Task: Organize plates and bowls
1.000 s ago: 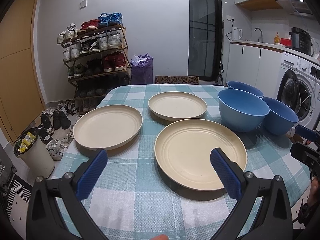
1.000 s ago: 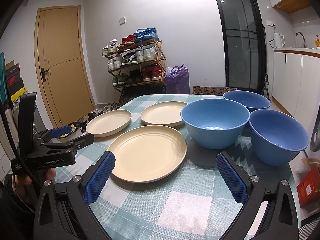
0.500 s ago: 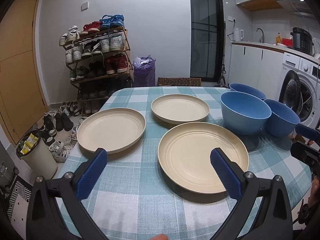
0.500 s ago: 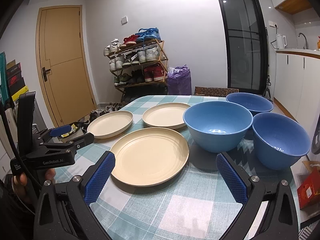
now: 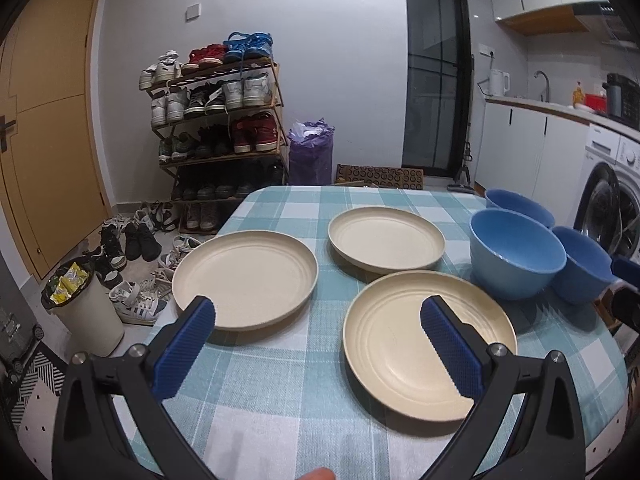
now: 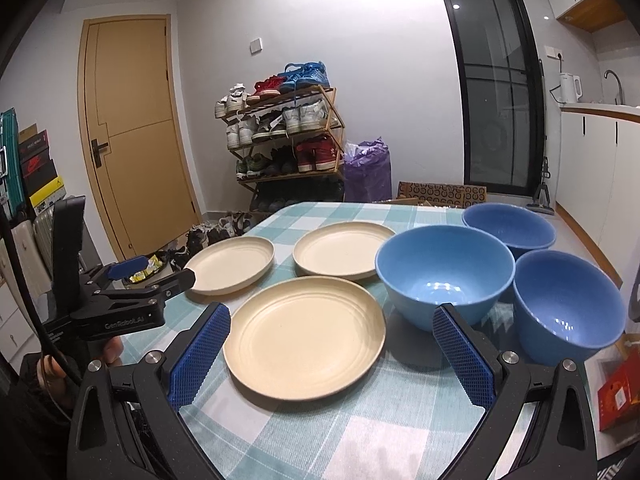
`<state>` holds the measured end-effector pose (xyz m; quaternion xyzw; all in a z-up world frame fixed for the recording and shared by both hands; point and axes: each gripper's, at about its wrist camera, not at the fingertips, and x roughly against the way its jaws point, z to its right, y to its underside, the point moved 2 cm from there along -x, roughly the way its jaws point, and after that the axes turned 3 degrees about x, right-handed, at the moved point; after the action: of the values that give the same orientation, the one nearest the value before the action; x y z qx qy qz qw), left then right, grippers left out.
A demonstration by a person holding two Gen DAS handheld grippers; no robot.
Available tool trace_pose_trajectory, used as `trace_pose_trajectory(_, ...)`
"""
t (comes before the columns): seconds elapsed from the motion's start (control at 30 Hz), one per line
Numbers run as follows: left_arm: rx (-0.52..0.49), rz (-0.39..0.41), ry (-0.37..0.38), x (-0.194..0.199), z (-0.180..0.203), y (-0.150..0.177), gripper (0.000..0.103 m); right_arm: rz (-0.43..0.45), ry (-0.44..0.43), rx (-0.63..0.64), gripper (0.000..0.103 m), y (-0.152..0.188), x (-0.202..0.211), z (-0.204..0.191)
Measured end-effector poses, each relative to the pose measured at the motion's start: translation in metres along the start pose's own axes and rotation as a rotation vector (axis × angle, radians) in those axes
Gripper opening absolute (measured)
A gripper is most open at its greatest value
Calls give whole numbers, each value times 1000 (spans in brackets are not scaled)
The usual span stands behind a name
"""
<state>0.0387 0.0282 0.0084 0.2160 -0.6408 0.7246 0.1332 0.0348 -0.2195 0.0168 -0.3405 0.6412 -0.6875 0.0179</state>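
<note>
Three cream plates and three blue bowls sit on a table with a blue and white checked cloth (image 5: 280, 380). Nothing is stacked yet.

The left gripper (image 5: 318, 320) hangs above the near edge of the table. Its two blue fingers (image 5: 184, 348) are spread wide and hold nothing. The near plate (image 5: 428, 344) is just in front of it, a bit to the right. The left plate (image 5: 245, 278) is beside that one, and the far plate (image 5: 386, 239) is behind them both.

The right gripper (image 6: 331, 344) is wide open too, and empty. The near plate and the big middle bowl (image 6: 444, 276) sit in front of it. The right bowl (image 6: 568, 304) is just beside the middle bowl, close to the table's edge. The back bowl (image 6: 508, 226) is behind them.

Here is what I think could go wrong. The plates lie flat on the cloth, so a finger has to slide under a rim. If it pushes too hard, it may catch the cloth and drag everything. The left plate and the right bowl are near edges, so a bump could knock them off. The bowls look smooth and round, so a pinch on a rim may slip. The two grippers are close, and both reaching for the near plate could make them hit.
</note>
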Motion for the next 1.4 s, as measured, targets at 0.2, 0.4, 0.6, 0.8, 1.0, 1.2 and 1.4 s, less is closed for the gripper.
trace_pose_trajectory(0.2, -22, 35, -23, -5, 1, -16, 103, 11, 2, 9, 103, -10, -3, 1)
trace_pose_trajectory(0.4, -25, 45, -11, -15, 2, -33, 103, 12, 8, 16, 103, -24, -11, 7)
trace_pose_trajectory(0.6, -5, 10, -1, -31, -1, -45, 103, -11, 13, 28, 103, -41, -24, 11)
trace_pose_trajectory(0.8, 25, 7, -6, -43, -6, -59, 103, -27, 3, 38, 103, -58, -34, 15)
trace_pose_trajectory(1.0, 26, 48, 36, -48, -3, -79, 103, -24, -14, 22, 103, -78, -41, 24)
trace_pose_trajectory(1.2, 2, 56, 32, -60, 0, -93, 103, -23, 3, 14, 103, -98, -51, 34)
trace_pose_trajectory(1.4, -3, 49, 34, -76, 2, -104, 103, -44, 10, 27, 103, -111, -68, 39)
